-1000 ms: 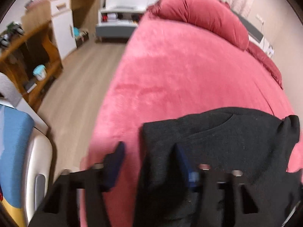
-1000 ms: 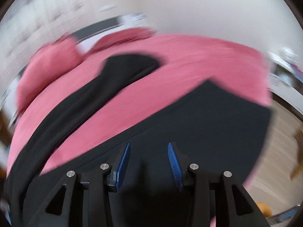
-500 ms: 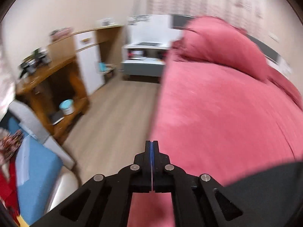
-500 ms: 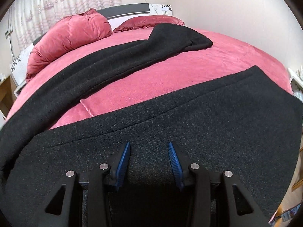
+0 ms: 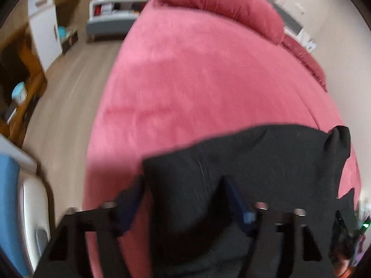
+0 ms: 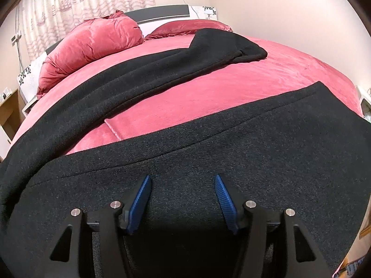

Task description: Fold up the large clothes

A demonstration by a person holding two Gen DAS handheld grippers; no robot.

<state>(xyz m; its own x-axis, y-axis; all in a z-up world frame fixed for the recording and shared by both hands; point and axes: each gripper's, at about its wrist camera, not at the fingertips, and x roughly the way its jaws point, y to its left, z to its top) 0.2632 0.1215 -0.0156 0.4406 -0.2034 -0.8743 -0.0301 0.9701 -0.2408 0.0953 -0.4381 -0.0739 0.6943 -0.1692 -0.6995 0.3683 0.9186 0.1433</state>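
Pink bed, black coat, blue gripper pads

The bed cover [image 6: 231, 88] is pink, and the big pillow [image 6: 92, 41] in the upper left of the right view is a deeper pink-red. The coat [image 6: 255, 153] lying across the bed is black. The right gripper [image 6: 183, 199] and the left gripper [image 5: 183, 199] both have black arms and blue pads. The curtain [image 6: 81, 2] at the top left is pale with small pink ships and wavy lines. The floor [image 5: 62, 97] at the left of the left view is light brown wood, with a white cupboard [image 5: 44, 30] above it.
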